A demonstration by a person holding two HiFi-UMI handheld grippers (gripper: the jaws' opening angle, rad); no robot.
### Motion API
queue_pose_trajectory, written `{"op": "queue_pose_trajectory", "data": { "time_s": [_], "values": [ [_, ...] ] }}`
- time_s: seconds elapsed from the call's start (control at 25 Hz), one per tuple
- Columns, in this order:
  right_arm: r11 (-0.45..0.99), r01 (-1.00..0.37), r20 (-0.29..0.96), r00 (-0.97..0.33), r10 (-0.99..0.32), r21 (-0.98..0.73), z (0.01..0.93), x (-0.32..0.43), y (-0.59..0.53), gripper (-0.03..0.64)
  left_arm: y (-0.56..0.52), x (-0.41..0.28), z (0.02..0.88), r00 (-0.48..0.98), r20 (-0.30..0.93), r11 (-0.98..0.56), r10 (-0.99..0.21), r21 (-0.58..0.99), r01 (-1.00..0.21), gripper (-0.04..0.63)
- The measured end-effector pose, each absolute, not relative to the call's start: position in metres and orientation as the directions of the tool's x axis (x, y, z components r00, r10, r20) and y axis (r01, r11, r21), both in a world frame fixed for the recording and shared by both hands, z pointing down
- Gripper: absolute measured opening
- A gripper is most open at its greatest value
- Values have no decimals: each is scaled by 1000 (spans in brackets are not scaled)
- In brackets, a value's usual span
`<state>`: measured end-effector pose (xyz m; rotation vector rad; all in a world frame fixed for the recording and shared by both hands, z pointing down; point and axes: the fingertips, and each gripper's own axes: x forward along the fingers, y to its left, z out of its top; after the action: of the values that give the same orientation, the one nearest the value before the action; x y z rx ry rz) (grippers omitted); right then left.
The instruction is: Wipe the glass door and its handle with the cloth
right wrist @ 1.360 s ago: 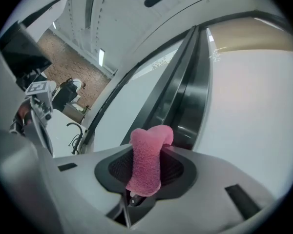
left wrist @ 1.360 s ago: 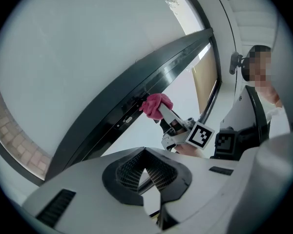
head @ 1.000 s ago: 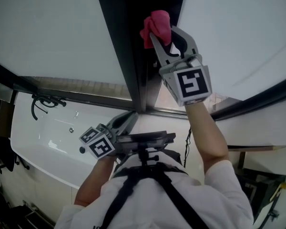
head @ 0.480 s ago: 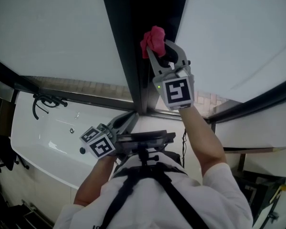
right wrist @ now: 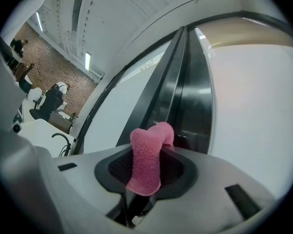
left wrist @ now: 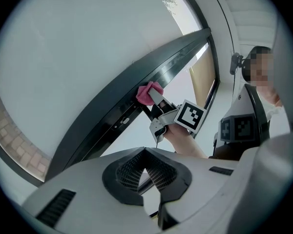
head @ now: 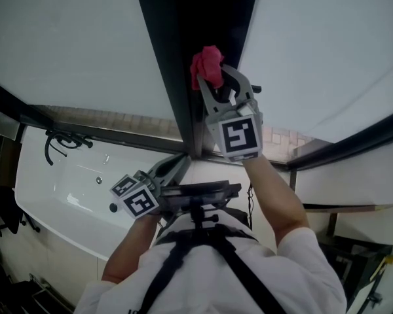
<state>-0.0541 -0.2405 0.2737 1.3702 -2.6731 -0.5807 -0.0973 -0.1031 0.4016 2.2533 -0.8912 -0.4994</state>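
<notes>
The right gripper (head: pixel 211 82) has its jaws clamped on the pink cloth (head: pixel 206 64). A bunched wad of the cloth stands proud of the jaw tips and presses against the dark door frame (head: pixel 173 51) straight ahead of them. The frame's long axis runs on away from the jaws, so the next stroke likely follows that line. Frosted panes of the glass door (head: pixel 72 38) lie to either side of the gripper. The left gripper (head: pixel 178 161) hangs well behind and below, close to the person's chest, with its jaws drawn together on nothing, so the right one is far nearer the work. I cannot pick out the handle: the frame is nearly black, the cloth covers the point of contact, and it is unclear whether a small slot seen in the left gripper view belongs to a latch.
</notes>
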Motion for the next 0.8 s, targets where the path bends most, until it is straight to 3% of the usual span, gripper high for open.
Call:
{"op": "queue_pose_trajectory", "data": {
  "time_s": [0.8],
  "values": [
    [605,-747,115,-599,-792,277,378,-53,-241,110,-105,-101,406,687,-104,-543,-719,701,-462,-8]
  ]
}}
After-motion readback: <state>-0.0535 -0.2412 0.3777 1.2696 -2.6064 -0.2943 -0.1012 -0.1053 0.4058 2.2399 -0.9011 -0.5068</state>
